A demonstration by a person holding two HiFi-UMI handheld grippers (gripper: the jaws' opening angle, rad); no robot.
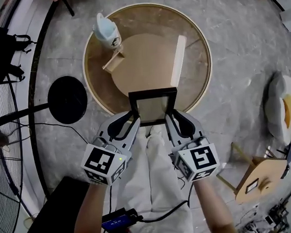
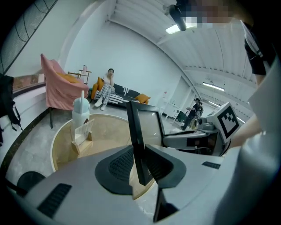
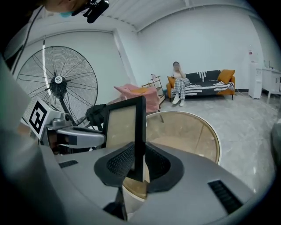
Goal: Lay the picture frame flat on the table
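Observation:
A black picture frame [image 1: 153, 105] with a pale glass centre hangs over the near edge of the round table [image 1: 96, 82], held between both grippers. My left gripper [image 1: 134, 120] is shut on the frame's left bar. My right gripper [image 1: 170, 118] is shut on its right bar. In the left gripper view the frame [image 2: 147, 127] stands upright, its edge clamped between the ribbed pads of the left gripper [image 2: 139, 165], and the right gripper [image 2: 206, 136] shows beyond it. The right gripper view shows the frame [image 3: 125, 127] edge-on in the right gripper [image 3: 138, 165]. The left gripper [image 3: 66, 132] is behind it.
On the table stand a pale blue-white bottle [image 1: 106, 30], a small wooden holder [image 1: 113, 61] and a long wooden bar [image 1: 178, 61]. A black round base [image 1: 67, 99] and a large fan [image 1: 5, 161] are at the left. At the right is a wooden chair [image 1: 260, 180]. A person sits on a far sofa [image 3: 206, 81].

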